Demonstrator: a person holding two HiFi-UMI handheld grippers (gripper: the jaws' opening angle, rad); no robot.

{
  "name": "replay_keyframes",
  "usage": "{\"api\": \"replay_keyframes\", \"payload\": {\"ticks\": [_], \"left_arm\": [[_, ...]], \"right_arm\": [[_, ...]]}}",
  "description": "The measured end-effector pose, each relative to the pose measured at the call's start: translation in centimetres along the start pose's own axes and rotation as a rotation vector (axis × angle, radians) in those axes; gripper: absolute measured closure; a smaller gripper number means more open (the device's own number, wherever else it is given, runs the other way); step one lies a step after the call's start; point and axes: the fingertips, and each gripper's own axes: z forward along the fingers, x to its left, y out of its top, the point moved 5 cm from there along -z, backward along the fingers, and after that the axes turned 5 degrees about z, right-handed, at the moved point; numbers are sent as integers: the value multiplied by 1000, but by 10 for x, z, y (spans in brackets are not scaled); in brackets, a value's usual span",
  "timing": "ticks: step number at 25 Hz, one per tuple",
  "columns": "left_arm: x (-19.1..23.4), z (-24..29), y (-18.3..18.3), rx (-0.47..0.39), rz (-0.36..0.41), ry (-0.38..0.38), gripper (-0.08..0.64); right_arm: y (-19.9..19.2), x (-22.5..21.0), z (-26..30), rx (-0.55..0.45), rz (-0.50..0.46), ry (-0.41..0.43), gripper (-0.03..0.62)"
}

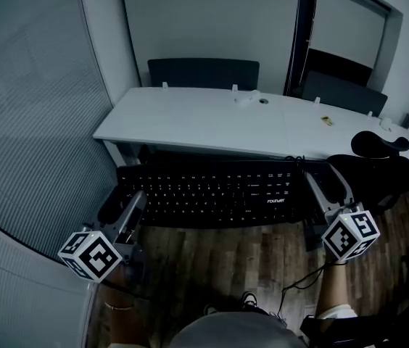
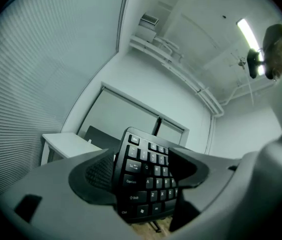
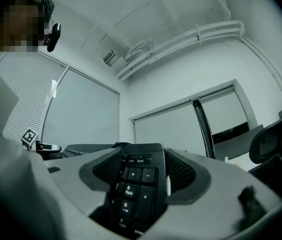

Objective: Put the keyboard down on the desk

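Keyboard hanging between my two grippers. I am holding it roughly level over wood floor, just in front of white desk and not resting on desktop. Left gripper is clamping left end, jaws closed on key face and underside. Right gripper is gripping numpad end likewise. Black chair is standing behind desk.
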Motion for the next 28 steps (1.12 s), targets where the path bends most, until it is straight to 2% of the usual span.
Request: {"api": "replay_keyframes", "payload": {"ticks": [5,13,28], "left_arm": [[2,2,-2,29,-8,4,215],[3,1,-1,24,-14,14,219],[-11,-12,3,1,13,93,227]], "right_arm": [[-1,-1,1,17,3,-8,337],[-3,-2,3,32,17,-3,337],[-6,-9,11,24,43,65,338]]}}
